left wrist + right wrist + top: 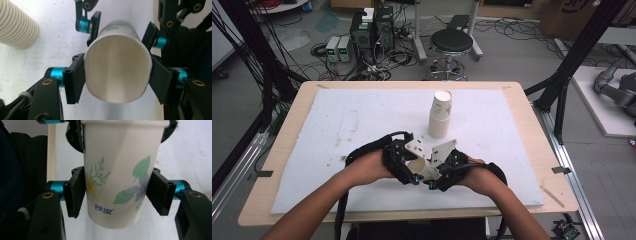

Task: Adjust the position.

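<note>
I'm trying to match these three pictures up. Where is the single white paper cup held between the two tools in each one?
High view: white paper cup lies low centre, between both hand-held grippers.
Left gripper view: centre, its open mouth facing the camera.
Right gripper view: centre, its flower-printed side and base facing the camera.
Shared landmark: the white foam mat beneath.
</note>
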Demonstrator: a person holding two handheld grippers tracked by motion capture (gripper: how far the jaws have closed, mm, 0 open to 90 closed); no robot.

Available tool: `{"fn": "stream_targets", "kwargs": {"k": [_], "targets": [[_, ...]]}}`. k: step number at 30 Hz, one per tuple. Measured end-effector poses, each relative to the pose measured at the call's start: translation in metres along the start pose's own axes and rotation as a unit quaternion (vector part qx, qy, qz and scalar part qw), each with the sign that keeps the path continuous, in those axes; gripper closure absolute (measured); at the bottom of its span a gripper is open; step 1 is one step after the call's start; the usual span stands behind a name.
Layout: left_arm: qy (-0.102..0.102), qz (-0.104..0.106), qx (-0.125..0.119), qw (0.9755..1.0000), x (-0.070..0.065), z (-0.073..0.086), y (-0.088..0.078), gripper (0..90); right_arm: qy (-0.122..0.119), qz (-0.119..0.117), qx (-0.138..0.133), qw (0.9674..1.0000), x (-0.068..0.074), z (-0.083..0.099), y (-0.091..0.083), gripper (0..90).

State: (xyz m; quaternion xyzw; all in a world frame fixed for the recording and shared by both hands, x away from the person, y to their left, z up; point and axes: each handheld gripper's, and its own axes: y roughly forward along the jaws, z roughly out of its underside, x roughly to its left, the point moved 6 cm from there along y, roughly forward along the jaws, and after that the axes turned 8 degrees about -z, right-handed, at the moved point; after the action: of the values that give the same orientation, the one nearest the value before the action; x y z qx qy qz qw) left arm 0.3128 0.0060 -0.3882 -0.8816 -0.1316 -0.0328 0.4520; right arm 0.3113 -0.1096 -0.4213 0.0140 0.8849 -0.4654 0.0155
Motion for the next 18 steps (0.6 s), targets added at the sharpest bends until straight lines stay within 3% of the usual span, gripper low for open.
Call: {"fn": "stream_targets", "kwargs": {"k": [4, 11, 14, 18], "targets": [[-0.002, -0.006, -0.005, 1.0, -0.001, -0.002, 0.001, 34.7, 0.007, 0.002, 0.007, 0.9999, 0.0, 0.0, 0.004, 38.2], [-0.014, -0.005, -0.041, 0.9991, 0.004, 0.0, -0.003, 29.1, 0.013, 0.003, -0.009, 0.9999, -0.003, 0.001, 0.001, 38.7], [-0.024, -0.011, -0.075, 0.9968, 0.008, 0.001, -0.01, 21.2, 0.021, 0.001, -0.013, 0.9997, -0.003, 0.004, -0.002, 38.6], [-0.056, -0.02, -0.113, 0.9918, 0.014, 0.006, -0.02, 20.5, 0.032, 0.002, -0.027, 0.9991, -0.005, 0.01, -0.006, 38.5]]}}
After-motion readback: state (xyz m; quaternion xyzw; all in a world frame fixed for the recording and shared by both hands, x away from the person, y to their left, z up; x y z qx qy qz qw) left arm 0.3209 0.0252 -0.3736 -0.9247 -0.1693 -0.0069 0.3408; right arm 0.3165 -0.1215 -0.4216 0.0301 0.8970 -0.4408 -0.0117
